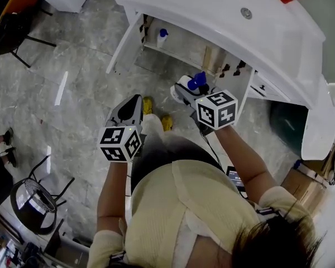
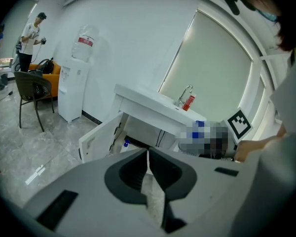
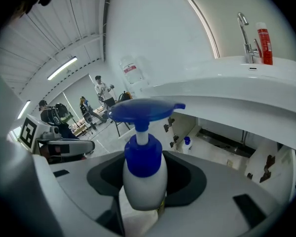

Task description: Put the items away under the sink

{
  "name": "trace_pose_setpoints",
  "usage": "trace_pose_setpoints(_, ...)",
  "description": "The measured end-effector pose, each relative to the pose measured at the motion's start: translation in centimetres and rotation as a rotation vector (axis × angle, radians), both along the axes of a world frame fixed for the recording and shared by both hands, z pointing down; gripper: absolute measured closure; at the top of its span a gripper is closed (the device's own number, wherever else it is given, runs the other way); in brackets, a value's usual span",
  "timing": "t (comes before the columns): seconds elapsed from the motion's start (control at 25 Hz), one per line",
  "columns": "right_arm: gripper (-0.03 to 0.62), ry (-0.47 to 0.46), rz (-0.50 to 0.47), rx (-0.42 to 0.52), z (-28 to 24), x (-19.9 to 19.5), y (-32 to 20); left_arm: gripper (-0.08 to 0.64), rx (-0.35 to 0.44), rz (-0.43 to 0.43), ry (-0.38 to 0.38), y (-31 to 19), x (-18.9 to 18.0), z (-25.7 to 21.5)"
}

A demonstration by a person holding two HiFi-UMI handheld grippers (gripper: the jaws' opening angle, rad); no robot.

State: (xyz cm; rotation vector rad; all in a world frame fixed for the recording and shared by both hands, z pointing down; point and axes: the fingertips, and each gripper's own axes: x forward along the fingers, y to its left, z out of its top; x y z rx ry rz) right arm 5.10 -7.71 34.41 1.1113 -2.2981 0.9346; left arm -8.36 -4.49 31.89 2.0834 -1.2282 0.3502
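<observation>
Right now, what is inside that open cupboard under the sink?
One small white bottle with a blue cap stands on the cupboard floor near its left side. The countertop hides much of the rest.

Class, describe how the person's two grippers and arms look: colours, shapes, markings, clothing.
The left gripper and right gripper match: light grey moulded shells with black padded hollows around the jaws. Each carries a white cube printed with black square markers. A thin dark cable trails from the right one. The person wears a pale yellow ribbed top with short sleeves.
</observation>
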Motion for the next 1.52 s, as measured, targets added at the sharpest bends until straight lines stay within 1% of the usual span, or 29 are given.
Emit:
trace_pose_setpoints(0.16, 0.382, 0.020, 0.006, -0.025, 1.9, -0.4, -1.1, 0.512, -0.003, 0.016, -0.005, -2.0, 0.5, 1.8)
trace_pose_setpoints(0.4, 0.382, 0.058, -0.008, -0.043, 5.1, -1.0, -2.6, 0.512, -0.052, 0.012, -0.007, -3.2, 0.6, 5.4)
trace_pose_setpoints(0.52, 0.382, 0.076, -0.014, -0.040, 6.8, -1.1, -3.4, 0.512, -0.069, 0.032, -0.013, -3.5, 1.0, 7.3)
trace_pose_setpoints(0.72, 0.382, 0.084, 0.027, -0.048, 9.1, -0.2, -4.6, 0.512, -0.098, 0.067, -0.010, -4.0, 2.1, 9.7)
trace_pose_setpoints(0.96, 0.382, 0.098, 0.075, -0.063, 12.2, 1.0, -6.1, 0.512, -0.099, 0.111, -0.002, -4.5, 4.1, 11.4)
trace_pose_setpoints(1.16, 0.382, 0.122, 0.107, -0.068, 14.8, 1.9, -7.7, 0.512, -0.127, 0.098, 0.022, -4.8, 4.8, 13.4)
trace_pose_setpoints(1.28, 0.382, 0.138, 0.123, -0.073, 16.4, 2.3, -8.7, 0.512, -0.145, 0.105, 0.037, -4.8, 5.2, 14.6)
trace_pose_setpoints(1.52, 0.382, 0.170, 0.138, -0.083, 19.5, 2.6, -9.7, 0.512, -0.178, 0.116, 0.043, -4.7, 5.5, 17.1)
